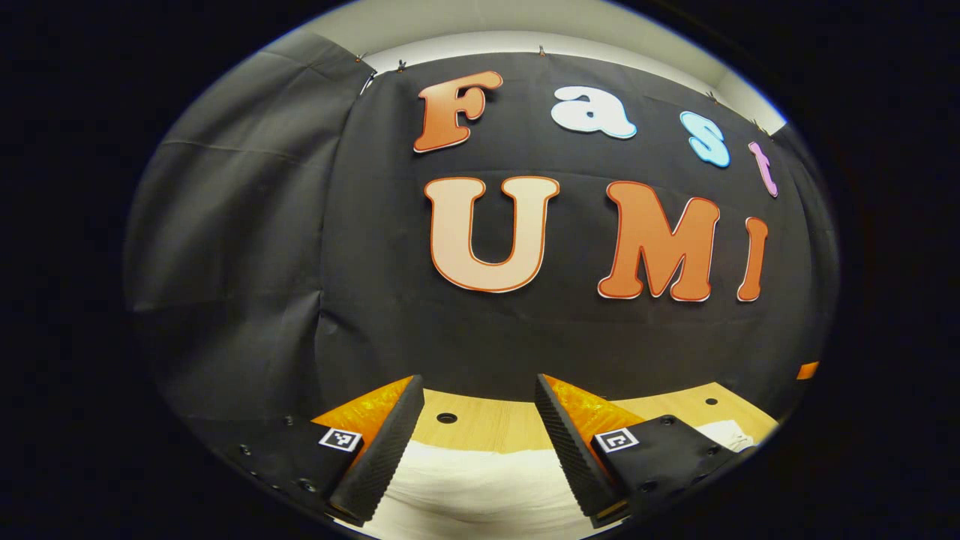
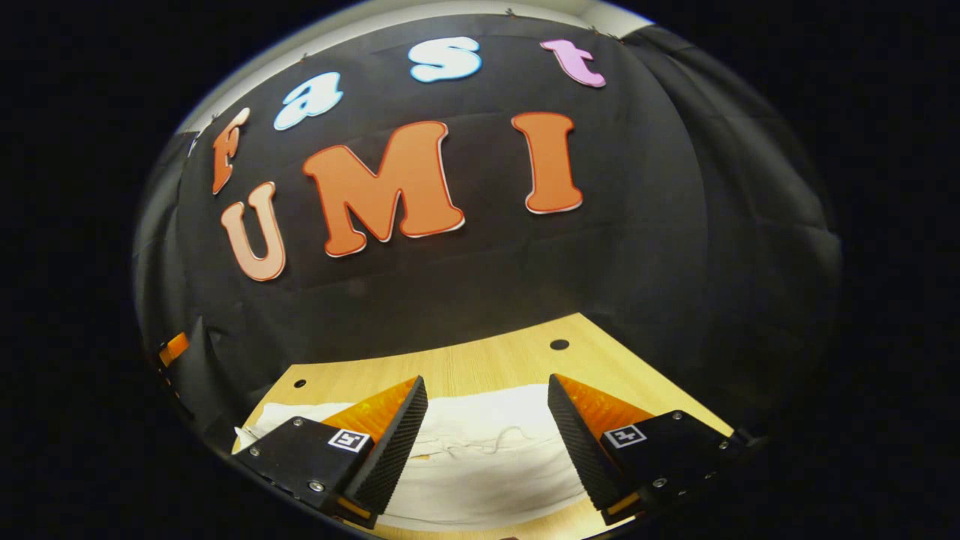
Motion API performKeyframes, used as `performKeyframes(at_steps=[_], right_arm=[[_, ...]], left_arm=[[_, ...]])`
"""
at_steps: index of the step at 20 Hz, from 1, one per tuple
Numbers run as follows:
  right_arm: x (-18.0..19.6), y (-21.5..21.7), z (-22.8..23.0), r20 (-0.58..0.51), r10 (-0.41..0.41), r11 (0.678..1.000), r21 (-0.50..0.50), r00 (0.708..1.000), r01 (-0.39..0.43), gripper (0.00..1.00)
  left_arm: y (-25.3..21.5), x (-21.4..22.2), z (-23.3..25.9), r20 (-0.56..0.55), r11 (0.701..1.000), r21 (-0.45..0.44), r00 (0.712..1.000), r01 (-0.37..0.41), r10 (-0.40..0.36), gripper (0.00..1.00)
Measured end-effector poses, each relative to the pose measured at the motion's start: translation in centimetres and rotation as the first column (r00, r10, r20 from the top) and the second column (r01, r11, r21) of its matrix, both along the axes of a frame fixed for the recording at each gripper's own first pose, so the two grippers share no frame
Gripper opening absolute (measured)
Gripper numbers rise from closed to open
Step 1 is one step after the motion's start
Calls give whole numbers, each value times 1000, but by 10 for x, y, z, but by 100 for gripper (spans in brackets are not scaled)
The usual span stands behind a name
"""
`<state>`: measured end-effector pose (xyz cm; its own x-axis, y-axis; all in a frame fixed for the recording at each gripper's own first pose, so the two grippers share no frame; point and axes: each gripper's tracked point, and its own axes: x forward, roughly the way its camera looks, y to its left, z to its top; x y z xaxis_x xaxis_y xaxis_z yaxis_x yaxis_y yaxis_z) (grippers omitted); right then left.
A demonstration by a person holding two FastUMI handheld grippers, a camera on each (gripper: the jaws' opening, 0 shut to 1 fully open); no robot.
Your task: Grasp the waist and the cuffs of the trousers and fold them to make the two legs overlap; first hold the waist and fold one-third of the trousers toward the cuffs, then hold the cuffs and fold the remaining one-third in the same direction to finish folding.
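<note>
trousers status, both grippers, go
Left hand-held gripper open, empty. Right hand-held gripper open, empty. White trousers flat on wooden table, ungrasped. Nothing in the way.

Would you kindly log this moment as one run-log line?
phase: pre-grasp | left gripper: open above trousers | right gripper: open above trousers | trousers: flat on table | contact: none

This is a staged recording booth, not a lived-in room. Black cloth (image 1: pixel 247 247) hangs as a backdrop, pinned by small clips (image 1: pixel 541 51) along its top edge below a pale wall (image 1: pixel 525 19). In front stands a light wooden table (image 2: pixel 510 360) with round holes (image 2: pixel 559 344) drilled in its top, more a work surface than home furniture.
</note>
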<state>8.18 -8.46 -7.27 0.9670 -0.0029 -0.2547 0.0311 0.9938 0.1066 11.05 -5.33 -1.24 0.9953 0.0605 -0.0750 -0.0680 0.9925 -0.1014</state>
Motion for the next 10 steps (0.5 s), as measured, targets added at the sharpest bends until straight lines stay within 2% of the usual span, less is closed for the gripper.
performKeyframes(at_steps=[1, 3, 5, 7, 10], right_arm=[[-1, -5, -11, -39, -25, 998, 50, 999, 27, 98], [-4, -27, -40, -134, -119, 978, 158, 984, 140, 98], [-12, -41, -74, -241, -171, 929, 284, 955, 238, 98], [-21, -43, -100, -329, -165, 863, 408, 930, 298, 99], [-49, -64, -158, -475, -192, 781, 456, 859, 426, 98]], left_arm=[[2, 3, 1, 2, 1000, -7, 1000, 11, -11, 97], [10, 7, -1, -1, 1000, -21, 1000, 16, -16, 97], [18, 7, -11, -26, 999, -32, 999, 18, -19, 97], [28, 9, -18, -38, 999, -40, 999, 12, -14, 97], [43, 11, -27, -61, 999, -53, 998, 4, -8, 97]])
